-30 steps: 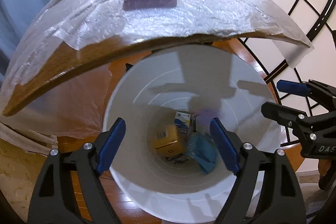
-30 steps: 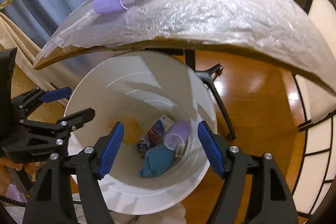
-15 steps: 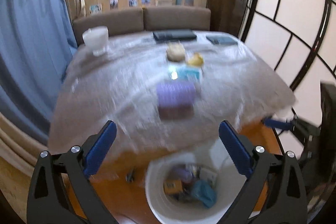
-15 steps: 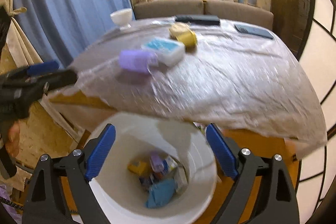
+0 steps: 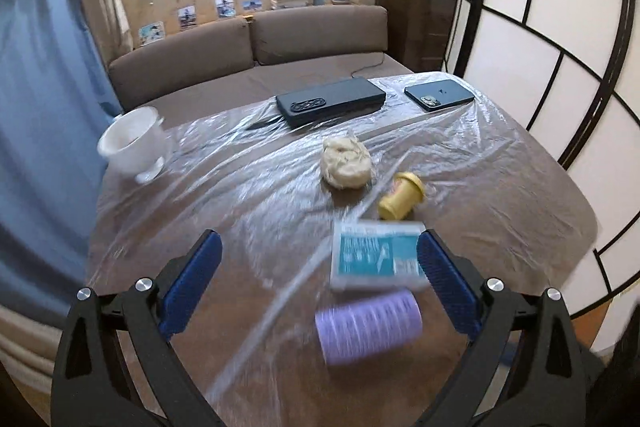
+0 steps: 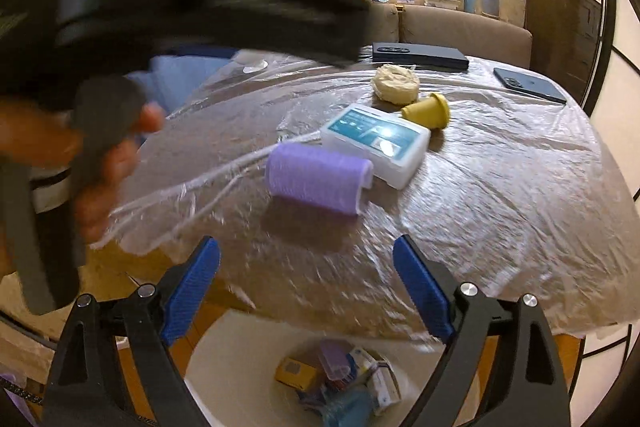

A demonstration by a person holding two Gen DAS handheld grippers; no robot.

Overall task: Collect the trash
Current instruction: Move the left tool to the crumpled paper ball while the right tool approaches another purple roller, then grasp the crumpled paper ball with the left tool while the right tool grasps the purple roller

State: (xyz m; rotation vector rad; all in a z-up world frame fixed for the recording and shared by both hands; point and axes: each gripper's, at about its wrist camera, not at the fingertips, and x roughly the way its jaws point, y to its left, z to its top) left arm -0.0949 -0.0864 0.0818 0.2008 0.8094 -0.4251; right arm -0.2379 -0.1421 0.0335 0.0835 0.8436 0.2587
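Purple roller (image 5: pixel 368 327) lying nearest on film-covered desk (image 5: pixel 248 211), hence hovering both left tool (image 5: pixel 318 281) and right tool (image 6: pixel 306 285) over it, jaws spread, empty.

The white bin (image 6: pixel 248 359) is cut off by the bottom edge, its trash (image 6: pixel 340 375) a jumble. The left gripper's body (image 6: pixel 200 15) (a dark smear) hides the bowl; the hand (image 6: pixel 100 163) is blurred.

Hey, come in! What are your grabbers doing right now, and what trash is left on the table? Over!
Left gripper and right gripper open, empty. Purple roller, white box, yellow cup, crumpled wad on table. Bin below. Path clear.
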